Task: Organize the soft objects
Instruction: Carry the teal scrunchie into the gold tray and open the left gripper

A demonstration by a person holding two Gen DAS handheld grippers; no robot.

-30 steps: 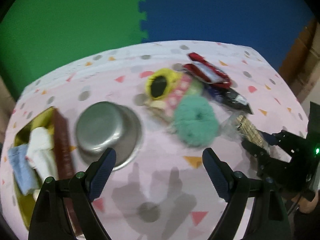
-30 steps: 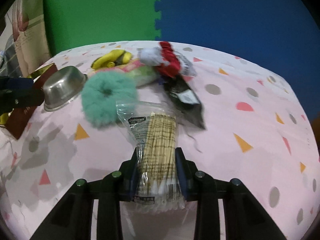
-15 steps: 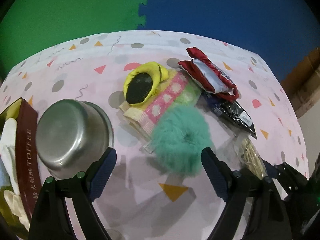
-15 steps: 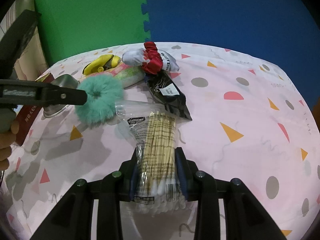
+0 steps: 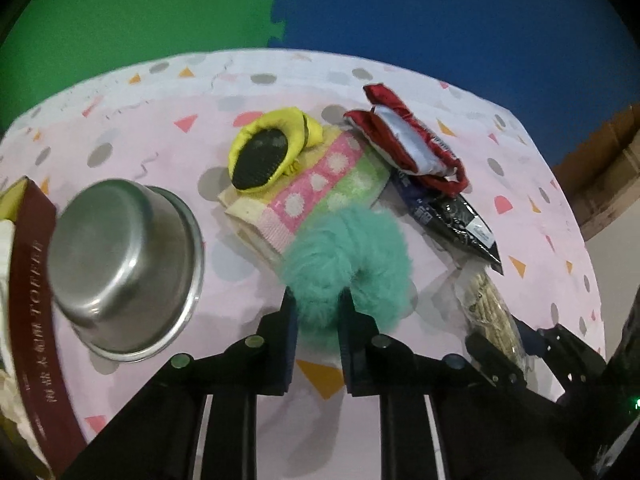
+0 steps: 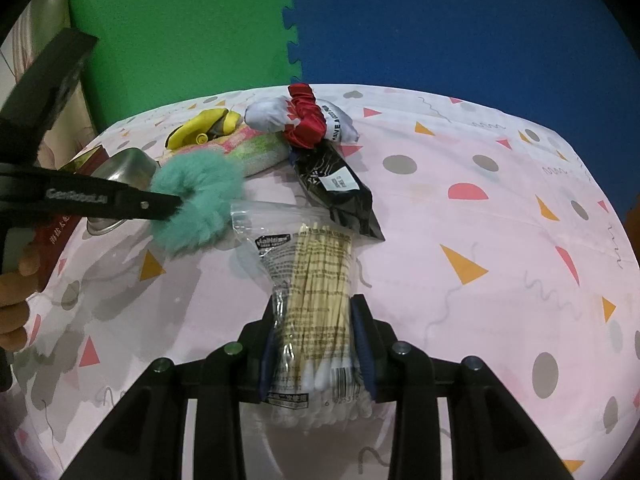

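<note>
The left gripper (image 5: 318, 300) pinched the fluffy teal scrunchie (image 5: 352, 248) (beside the upturned steel bowl (image 5: 120, 264)); the right gripper (image 6: 316, 344) clamped the clear cotton-swab packet (image 6: 316, 280).

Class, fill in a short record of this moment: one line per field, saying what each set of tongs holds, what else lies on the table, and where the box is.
left tongs: shut on teal fluffy scrunchie
right tongs: shut on bag of cotton swabs
beside scrunchie: upturned steel bowl
pile behind: striped towel, yellow pouch, red scrunchie, black packet
left edge: brown toffee box
</note>
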